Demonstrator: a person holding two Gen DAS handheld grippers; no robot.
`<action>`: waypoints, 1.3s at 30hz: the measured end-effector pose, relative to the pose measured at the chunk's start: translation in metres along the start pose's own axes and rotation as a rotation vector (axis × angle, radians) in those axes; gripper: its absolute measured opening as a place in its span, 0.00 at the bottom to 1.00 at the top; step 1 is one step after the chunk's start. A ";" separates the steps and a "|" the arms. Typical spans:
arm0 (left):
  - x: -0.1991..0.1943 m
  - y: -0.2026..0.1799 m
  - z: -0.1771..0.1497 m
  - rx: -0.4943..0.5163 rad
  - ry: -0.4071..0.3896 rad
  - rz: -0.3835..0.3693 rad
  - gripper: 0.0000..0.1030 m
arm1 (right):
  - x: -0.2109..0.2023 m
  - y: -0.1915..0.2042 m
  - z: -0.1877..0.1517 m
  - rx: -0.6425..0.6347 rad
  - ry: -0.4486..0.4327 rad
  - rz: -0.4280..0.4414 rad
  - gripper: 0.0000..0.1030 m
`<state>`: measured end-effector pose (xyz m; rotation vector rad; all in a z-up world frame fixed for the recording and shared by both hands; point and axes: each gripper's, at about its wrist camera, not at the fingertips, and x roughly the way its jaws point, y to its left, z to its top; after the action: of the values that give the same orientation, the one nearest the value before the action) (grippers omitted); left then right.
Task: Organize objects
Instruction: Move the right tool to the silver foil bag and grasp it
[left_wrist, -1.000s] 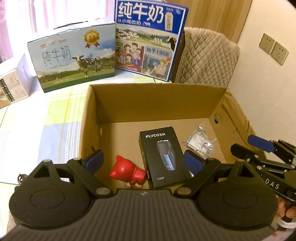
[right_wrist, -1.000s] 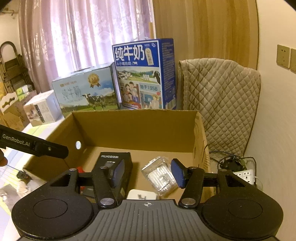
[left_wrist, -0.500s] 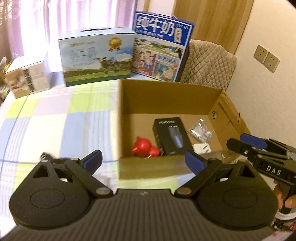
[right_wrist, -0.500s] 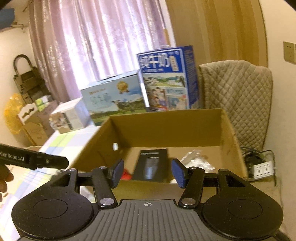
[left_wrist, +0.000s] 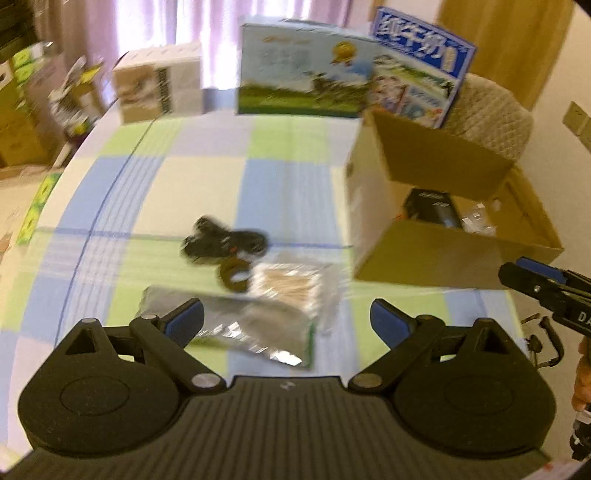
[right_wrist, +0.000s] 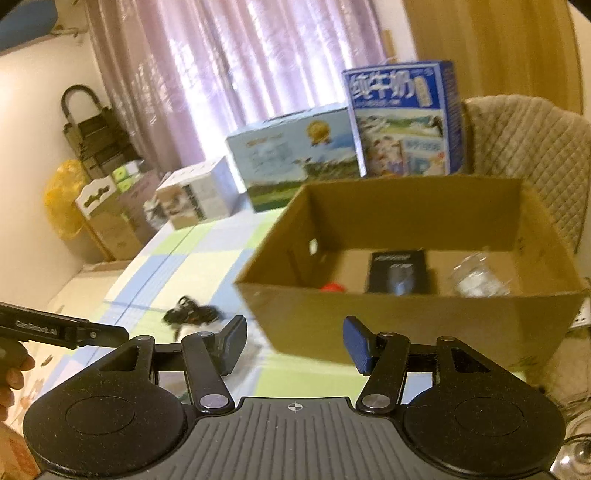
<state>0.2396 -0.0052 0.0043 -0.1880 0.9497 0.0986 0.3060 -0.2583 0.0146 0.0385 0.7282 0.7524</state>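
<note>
the open brown cardboard box already holds a black shaver carton, a red toy and a clear packet. still out on the checked tablecloth lie a black cable bundle, a dark tape roll, a bag of wooden sticks and a silvery pouch. the left gripper and right gripper are both spread wide and empty.

The cardboard box is plain brown, matt corrugated board. The table wears a smooth checked cloth in pale blue, green and white. On it lie a shiny foil packet and a clear plastic bag of pale wooden sticks. Both grippers, the left gripper and the right gripper, are matt black plastic with ribbed bodies, bright metal pivot pins and blue textured pads. The milk cartons are glossy printed card. The chair cover is quilted beige cloth.
</note>
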 end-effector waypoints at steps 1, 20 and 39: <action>0.000 0.007 -0.003 -0.010 0.006 0.008 0.92 | 0.004 0.006 -0.002 -0.003 0.011 0.012 0.53; 0.003 0.122 -0.032 -0.142 0.060 0.110 0.92 | 0.087 0.094 -0.034 -0.095 0.170 0.104 0.53; 0.030 0.185 -0.015 -0.161 0.082 0.155 0.92 | 0.141 0.153 -0.050 -0.308 0.243 0.191 0.54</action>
<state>0.2146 0.1730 -0.0504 -0.2682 1.0382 0.3130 0.2525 -0.0667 -0.0633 -0.2704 0.8393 1.0576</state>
